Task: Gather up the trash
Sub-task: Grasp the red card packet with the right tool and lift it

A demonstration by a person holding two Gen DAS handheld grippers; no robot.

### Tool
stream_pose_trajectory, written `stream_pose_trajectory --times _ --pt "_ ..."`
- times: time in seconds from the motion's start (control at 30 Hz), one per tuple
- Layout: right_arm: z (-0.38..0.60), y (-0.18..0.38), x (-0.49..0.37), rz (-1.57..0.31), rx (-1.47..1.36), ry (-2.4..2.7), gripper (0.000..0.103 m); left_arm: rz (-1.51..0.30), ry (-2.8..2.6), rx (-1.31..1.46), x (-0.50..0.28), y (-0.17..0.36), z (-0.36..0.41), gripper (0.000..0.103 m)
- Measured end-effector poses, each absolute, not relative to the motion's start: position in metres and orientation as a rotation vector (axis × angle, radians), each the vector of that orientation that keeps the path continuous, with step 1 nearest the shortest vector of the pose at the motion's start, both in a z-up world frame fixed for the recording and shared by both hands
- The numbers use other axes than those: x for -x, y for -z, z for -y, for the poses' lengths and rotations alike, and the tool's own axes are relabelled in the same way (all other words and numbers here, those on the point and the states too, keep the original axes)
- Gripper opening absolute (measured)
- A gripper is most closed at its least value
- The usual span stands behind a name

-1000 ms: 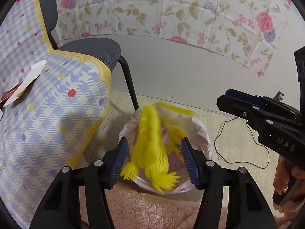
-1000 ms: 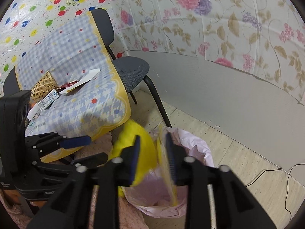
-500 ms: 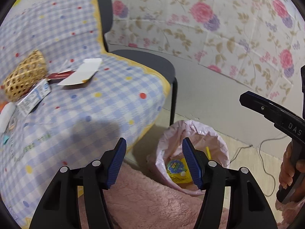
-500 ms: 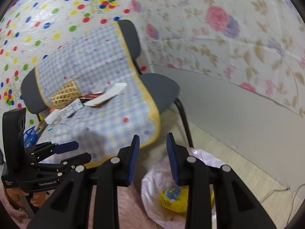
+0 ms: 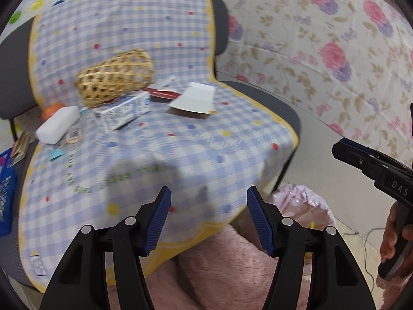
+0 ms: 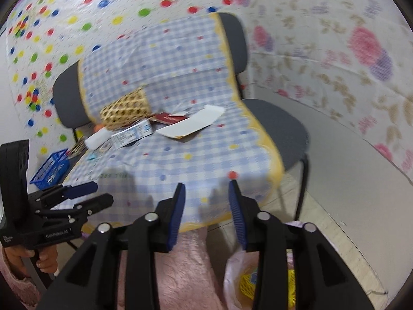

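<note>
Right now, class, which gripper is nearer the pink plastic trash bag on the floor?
Right. The right gripper hovers almost above the pink plastic trash bag; the left gripper sits farther left, over the checked cloth.

Two grey chairs [image 6: 280, 126] stand side by side under a blue checked cloth [image 6: 206, 155] with yellow trim. At twelve o'clock a dotted wall [image 6: 77, 13] meets floral wallpaper [image 6: 348, 51] towards two o'clock. Pale floor [image 6: 348, 245] lies at four o'clock.

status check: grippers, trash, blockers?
Left hand-held gripper open, empty. Right hand-held gripper open, empty. Flattened white carton on checkered cloth, untouched. Nothing blocking.
</note>
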State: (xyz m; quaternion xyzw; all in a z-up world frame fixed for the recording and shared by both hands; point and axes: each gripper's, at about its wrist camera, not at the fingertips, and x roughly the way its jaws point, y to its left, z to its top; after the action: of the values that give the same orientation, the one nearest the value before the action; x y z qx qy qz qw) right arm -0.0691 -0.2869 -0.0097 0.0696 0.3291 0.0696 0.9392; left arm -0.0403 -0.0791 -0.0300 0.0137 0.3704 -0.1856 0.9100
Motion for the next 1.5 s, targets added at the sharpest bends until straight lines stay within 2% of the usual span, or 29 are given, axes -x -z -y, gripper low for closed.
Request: stream_pose_trajectory --times 0.07,0.13,0.27,0.37,1.0,1.1,1.17,1.23,1.37,1.5 --pt "0.273 0.009 0.059 -0.677 -0.101 -0.153 0.038 -0.756 0.337 -0.017 0.037 0.028 0.065 0.063" --pt "0.258 0.008 0.045 -0.678 -0.048 -0.173 0.042 -0.746 0.297 -0.006 0.033 0.026 0.051 0.072" --pt "0.239 0.010 0.019 -0.690 0.024 -0.208 0.051 -0.718 0.196 0.018 0.023 0.020 0.022 0.077" --pt "0.225 0.015 -0.001 -0.699 0.083 -0.223 0.055 -0.705 0.109 0.034 0.011 0.017 0.001 0.087" --pt "0.125 0.074 -0.150 -0.771 0.551 -0.153 0.056 -0.736 0.013 0.005 -0.050 0.026 -0.031 0.087" --pt "0.117 0.081 -0.160 -0.762 0.632 -0.108 0.044 -0.725 0.009 0.001 -0.050 0.024 -0.034 0.087" --pt "0.118 0.082 -0.160 -0.751 0.672 -0.090 0.025 -0.721 0.010 0.005 -0.050 0.022 -0.035 0.087" --pt "0.126 0.077 -0.155 -0.743 0.663 -0.089 0.012 -0.715 0.010 0.006 -0.051 0.020 -0.035 0.087" --pt "0.170 0.042 -0.130 -0.666 0.514 -0.068 0.002 -0.699 0.024 0.002 -0.052 0.013 -0.031 0.087" --pt "0.224 0.000 -0.097 -0.600 0.243 -0.113 0.002 -0.683 0.049 -0.016 -0.054 0.009 -0.021 0.087"
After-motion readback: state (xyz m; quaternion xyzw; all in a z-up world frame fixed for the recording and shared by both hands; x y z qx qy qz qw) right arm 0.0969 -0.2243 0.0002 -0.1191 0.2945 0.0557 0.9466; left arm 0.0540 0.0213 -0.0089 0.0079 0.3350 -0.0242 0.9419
